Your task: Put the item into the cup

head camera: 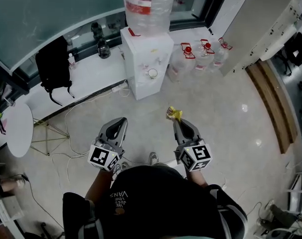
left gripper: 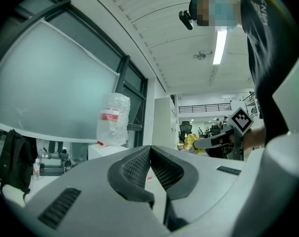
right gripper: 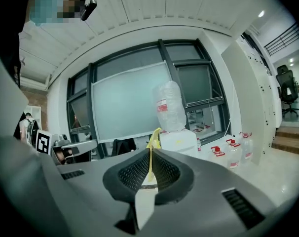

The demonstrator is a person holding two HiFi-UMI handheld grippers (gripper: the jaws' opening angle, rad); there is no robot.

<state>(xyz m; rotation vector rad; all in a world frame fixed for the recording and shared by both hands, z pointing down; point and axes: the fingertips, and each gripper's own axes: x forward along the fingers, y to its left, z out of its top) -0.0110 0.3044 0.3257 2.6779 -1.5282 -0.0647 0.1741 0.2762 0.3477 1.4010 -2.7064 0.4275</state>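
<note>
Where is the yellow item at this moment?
The yellow item is pinched in the right claw, right of centre in the head view, over the floor in front of the white water dispenser.

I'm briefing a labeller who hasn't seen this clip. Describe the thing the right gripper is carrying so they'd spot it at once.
Find the white water dispenser with the clear bottle on top. In front of it, above the floor, the right gripper is shut on a small crumpled yellow item. Its yellow stands out from the grey jaws; the left gripper beside it holds nothing.
</note>
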